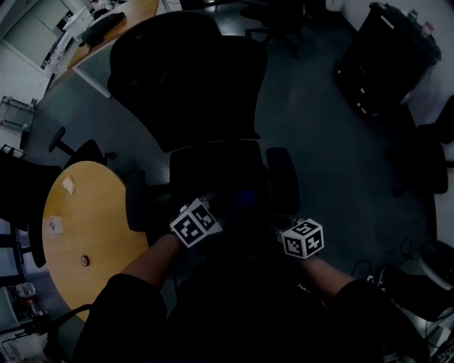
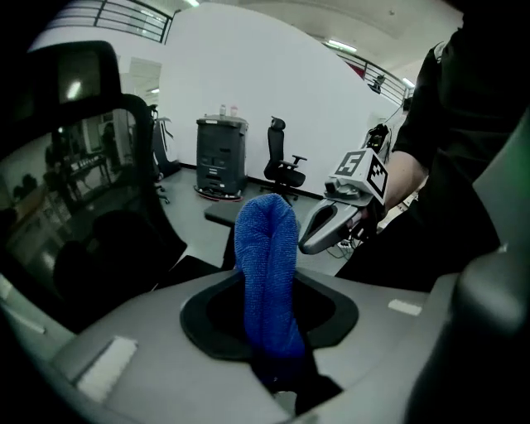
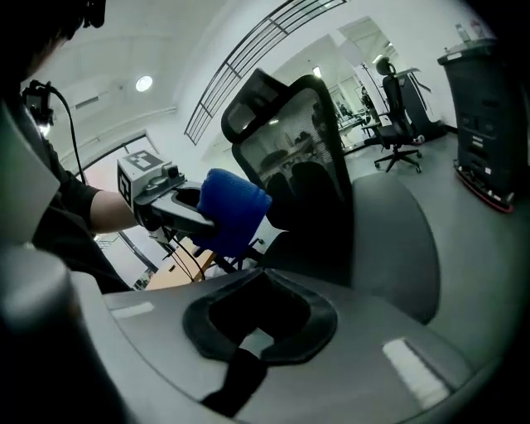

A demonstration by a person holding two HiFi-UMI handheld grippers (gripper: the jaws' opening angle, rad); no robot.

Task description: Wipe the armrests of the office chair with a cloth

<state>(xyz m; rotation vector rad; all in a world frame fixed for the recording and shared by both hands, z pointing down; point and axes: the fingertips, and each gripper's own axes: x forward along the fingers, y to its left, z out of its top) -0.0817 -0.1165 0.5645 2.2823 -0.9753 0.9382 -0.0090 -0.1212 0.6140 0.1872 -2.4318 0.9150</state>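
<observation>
L gripper (image 3: 199,217) is pinching the blue cloth (image 2: 267,265). Its jaws are pressed on the lower end and the rest stands up in a folded hump in front of the camera. R gripper (image 2: 319,232) is empty w/ jaws spread, and only the chair back shows past them. It sits near the L gripper, both tips aimed inward over the front of the seat.

The office chair (image 1: 188,78) is dead centre in the head view, black, w/ the backrest on the far side and the seat towards me. One armrest (image 1: 136,202) is on the table side and the other armrest (image 1: 282,181) is on the opposite side. The cloth is over the seat, between the two armrests. The head view is too dark to tell whether it touches anything.

Obstructions: the round wooden table (image 1: 106,205) crowds the chair, w/ its right edge just beside the near armrest, so there's little room on that side. Near the table's left edge lie two small white scraps (image 1: 69,186) and a small round item (image 1: 84,261), well apart from the chair. The tall backrest blocks most of the R gripper view.

Further off, a black cart (image 1: 386,57) stands well apart at the head view's upper right, by the white wall. A second office chair (image 2: 281,161) is just beside the cart in the L gripper view. A long desk (image 1: 120,21) w/ clutter runs along the head view's upper left.
</observation>
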